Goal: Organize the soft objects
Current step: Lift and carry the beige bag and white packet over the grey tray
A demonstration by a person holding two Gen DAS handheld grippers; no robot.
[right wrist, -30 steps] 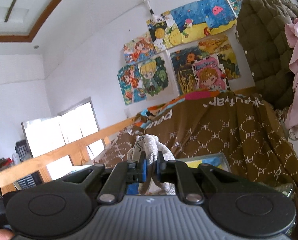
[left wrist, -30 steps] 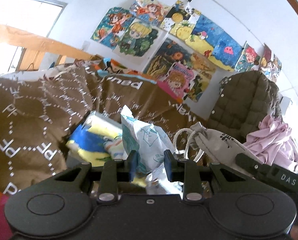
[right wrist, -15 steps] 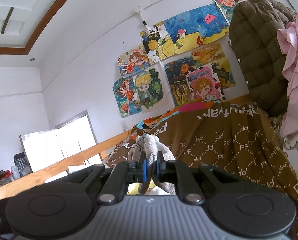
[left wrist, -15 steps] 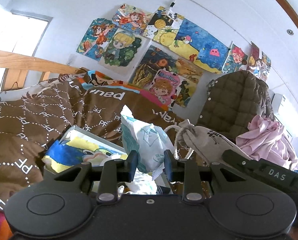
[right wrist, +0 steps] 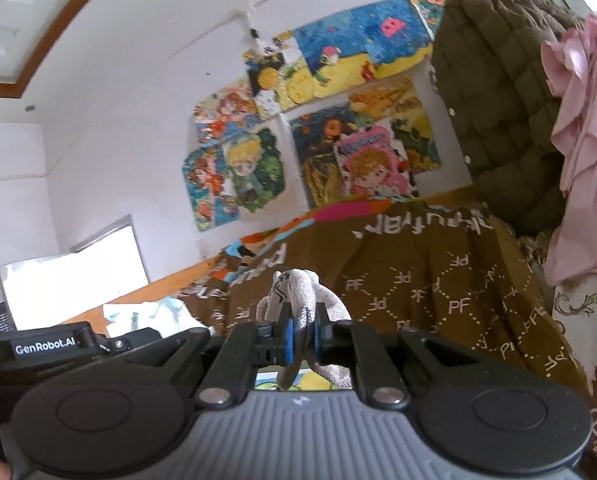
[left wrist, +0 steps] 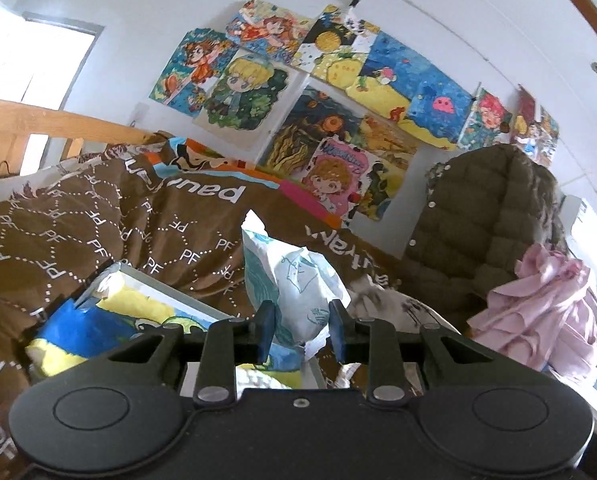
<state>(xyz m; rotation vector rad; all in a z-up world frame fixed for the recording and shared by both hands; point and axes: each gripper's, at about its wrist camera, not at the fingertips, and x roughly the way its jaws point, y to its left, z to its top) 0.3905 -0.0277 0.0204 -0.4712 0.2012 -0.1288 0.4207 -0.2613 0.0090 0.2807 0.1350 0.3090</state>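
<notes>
Pouch (left wrist: 298,288): your left gripper (left wrist: 300,330) clamps it, upright, above the tray (left wrist: 158,292).
Bag (right wrist: 298,296): your right gripper (right wrist: 302,330) pinches it.

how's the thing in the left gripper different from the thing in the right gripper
The left gripper holds a crinkly white packet printed in teal; the right gripper holds a plain grey cloth pouch with a cord. The packet is bulky, so the left jaws stand fairly wide; the pouch is pinched thin between nearly closed right jaws. Both are soft, and both are held up above the brown quilt.
</notes>
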